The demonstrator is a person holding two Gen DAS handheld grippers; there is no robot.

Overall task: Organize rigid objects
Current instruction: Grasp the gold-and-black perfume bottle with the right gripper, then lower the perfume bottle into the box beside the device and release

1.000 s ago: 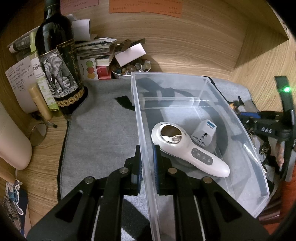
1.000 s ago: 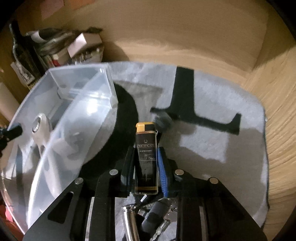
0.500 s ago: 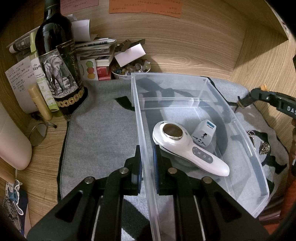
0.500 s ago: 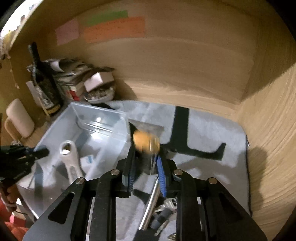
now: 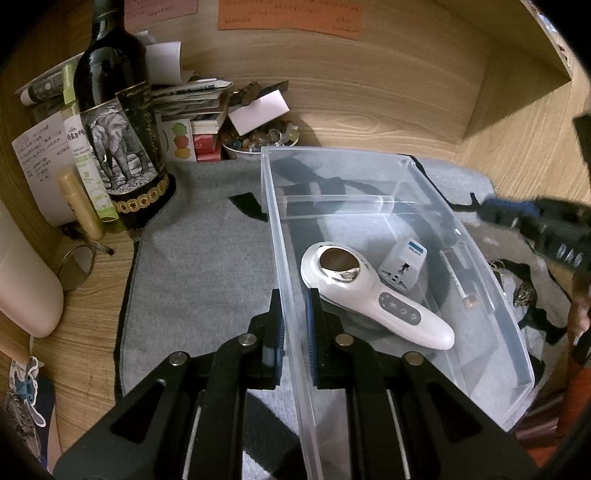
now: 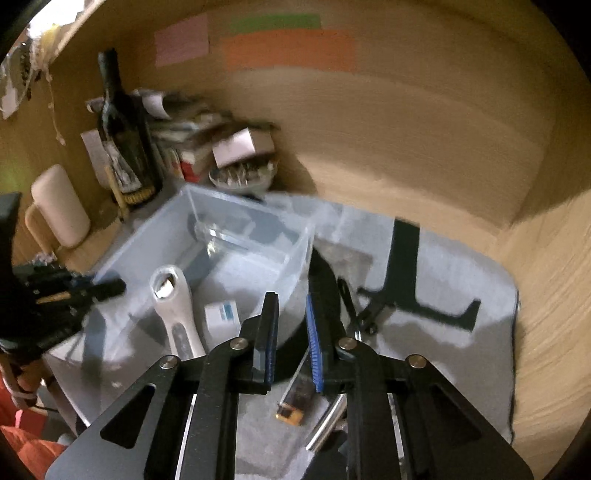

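step: lighter drop | left gripper (image 5: 293, 325) jaws clamped on clear bin (image 5: 517, 354) wall, centre frame | right gripper (image 6: 291, 332) jaws released, empty | lighter (image 6: 295, 400) on grey mat (image 6: 443, 339), lower centre, apparently outside bin | next: regrasp, lift over wall

We read little: the dark glass wine bottle (image 5: 122, 122) carries an elephant picture and gold script too small to make out; the orange paper note's (image 5: 288, 16) writing stays illegible.
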